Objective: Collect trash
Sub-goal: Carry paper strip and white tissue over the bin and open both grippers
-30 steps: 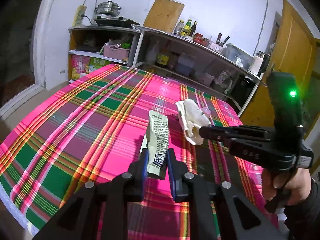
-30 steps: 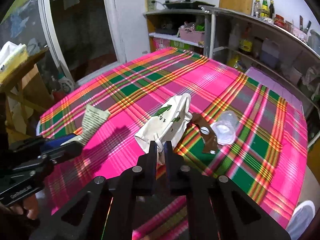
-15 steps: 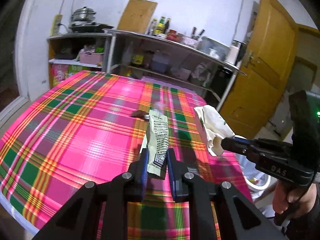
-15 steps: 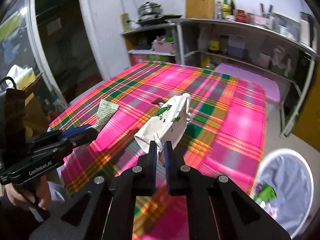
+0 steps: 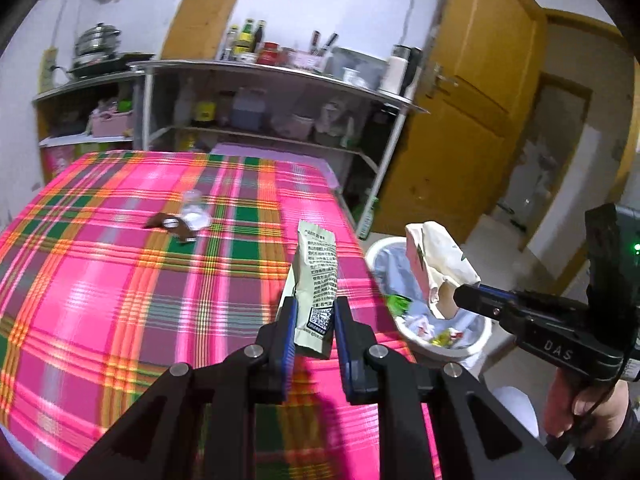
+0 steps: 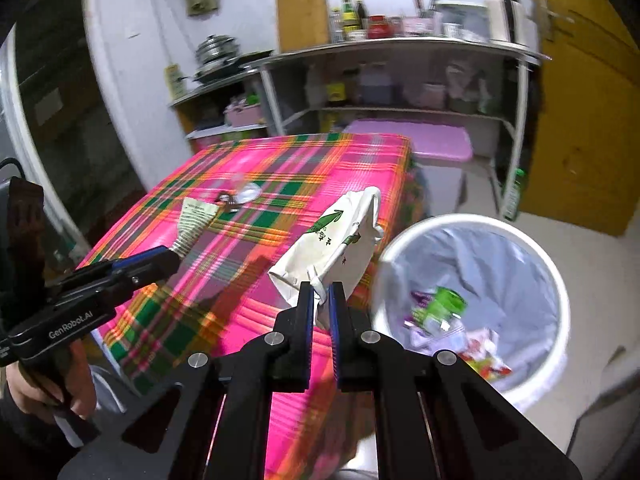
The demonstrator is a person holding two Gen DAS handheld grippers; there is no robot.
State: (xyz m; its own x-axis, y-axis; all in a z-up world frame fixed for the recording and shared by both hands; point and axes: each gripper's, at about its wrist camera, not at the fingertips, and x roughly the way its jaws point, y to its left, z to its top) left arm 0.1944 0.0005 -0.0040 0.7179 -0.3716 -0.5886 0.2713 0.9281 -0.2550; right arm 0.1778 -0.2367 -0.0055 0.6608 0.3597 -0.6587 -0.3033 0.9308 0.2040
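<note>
1. Risk, left side: the left gripper (image 5: 314,334) pinches only the bottom edge of the green snack wrapper (image 5: 316,284), which stands tall and stiff above the jaws over the table's edge. My judgement: released from there, it could land on the plaid tablecloth (image 5: 120,300) or the floor instead of the bin.
2. Risk, right side: the right gripper (image 6: 320,312) is pressed onto a small fold of the white paper bag (image 6: 336,248). The bag is light and crumpled; it hangs beside the rim of the white trash bin (image 6: 560,280), not over its opening, and could catch the rim or drift wide.
3. Appearance: the wrapper is pale green, flat, printed with text and a code square. The bag is cream with green markings and an open, torn mouth.
4. Outstanding: a brown wrapper (image 5: 172,226) and a clear plastic cup (image 5: 194,212) lie on the cloth, touching or nearly so.
</note>
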